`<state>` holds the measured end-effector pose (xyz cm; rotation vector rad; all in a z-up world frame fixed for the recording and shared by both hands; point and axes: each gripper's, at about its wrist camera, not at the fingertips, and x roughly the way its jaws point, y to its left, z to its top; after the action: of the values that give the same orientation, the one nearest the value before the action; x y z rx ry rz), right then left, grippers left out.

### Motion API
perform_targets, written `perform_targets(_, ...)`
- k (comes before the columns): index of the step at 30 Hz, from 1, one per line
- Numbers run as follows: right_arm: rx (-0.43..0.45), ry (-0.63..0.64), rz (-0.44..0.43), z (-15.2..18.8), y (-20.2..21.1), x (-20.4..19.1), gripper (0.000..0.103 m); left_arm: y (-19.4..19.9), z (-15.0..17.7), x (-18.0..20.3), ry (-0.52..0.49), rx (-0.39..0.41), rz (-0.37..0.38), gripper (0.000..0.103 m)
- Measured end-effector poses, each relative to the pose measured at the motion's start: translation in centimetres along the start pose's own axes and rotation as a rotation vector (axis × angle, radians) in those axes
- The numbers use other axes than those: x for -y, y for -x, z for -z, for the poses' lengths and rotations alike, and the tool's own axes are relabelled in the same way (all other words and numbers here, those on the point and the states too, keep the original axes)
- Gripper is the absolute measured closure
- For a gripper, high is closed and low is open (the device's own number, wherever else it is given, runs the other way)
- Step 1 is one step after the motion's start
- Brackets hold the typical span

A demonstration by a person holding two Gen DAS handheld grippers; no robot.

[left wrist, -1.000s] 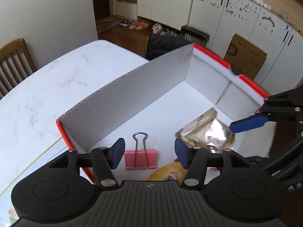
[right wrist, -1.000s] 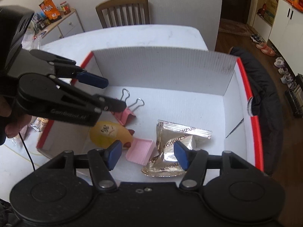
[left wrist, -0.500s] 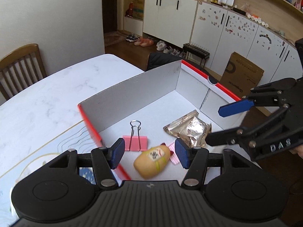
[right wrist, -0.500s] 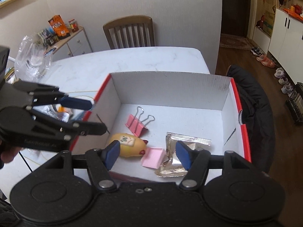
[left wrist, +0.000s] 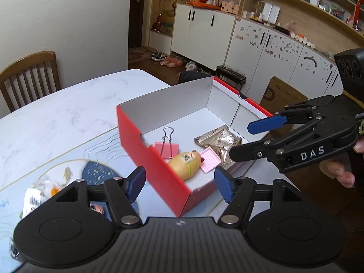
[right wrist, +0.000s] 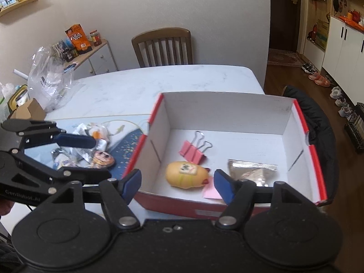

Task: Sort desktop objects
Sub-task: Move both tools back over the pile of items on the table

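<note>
box (right wrist: 227,113): binder clip (right wrist: 192,151), yellow toy (right wrist: 184,174), foil packet (right wrist: 252,170) (all inside) | right gripper (right wrist: 177,183): empty

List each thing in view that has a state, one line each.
Red box: open, no lid, on the table.
Pink binder clip: closed, lying in the box.
Yellow toy: on its side in the box.
Foil packet: sealed, in the box.
Left hand-held gripper: open, empty, jaws just widened.
Right hand-held gripper: open, empty, jaws just widened.

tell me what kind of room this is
Most likely a home dining area: a marble-look table with a wooden chair, white cabinets, and shoes left by a doorway.
</note>
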<state>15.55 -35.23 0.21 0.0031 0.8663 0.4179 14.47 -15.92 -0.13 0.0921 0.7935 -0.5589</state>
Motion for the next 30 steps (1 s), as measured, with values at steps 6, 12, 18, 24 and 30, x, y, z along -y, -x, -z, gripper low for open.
perform_targets(6, 0.019, -0.008, -0.008, 0.1, -0.1, -3.2, 0.023, 2.6, 2.5, -2.3, -0.003, 0.018, -0.016, 0.026)
perform_targets(12, 0.017, -0.004, -0.003, 0.3, -0.9, -6.7, 0.022, 4.6, 5.2, -5.4, 0.021, 0.012, -0.041, 0.018)
perform_targets(18, 0.010, 0.001, 0.001, 0.3, -2.4, -10.1, 0.020, 6.0, 7.4, -8.8, 0.053, 0.006, -0.072, 0.009)
perform_targets(24, -0.002, 0.012, 0.001, -0.1, -5.0, -13.4, 0.019, 6.4, 9.7, -12.0, 0.088, -0.020, -0.096, 0.000)
perform_targets(30, -0.034, 0.025, 0.024, -0.4, -8.4, -15.8, 0.019, 5.8, 11.5, -14.5, 0.106, -0.045, -0.119, 0.000)
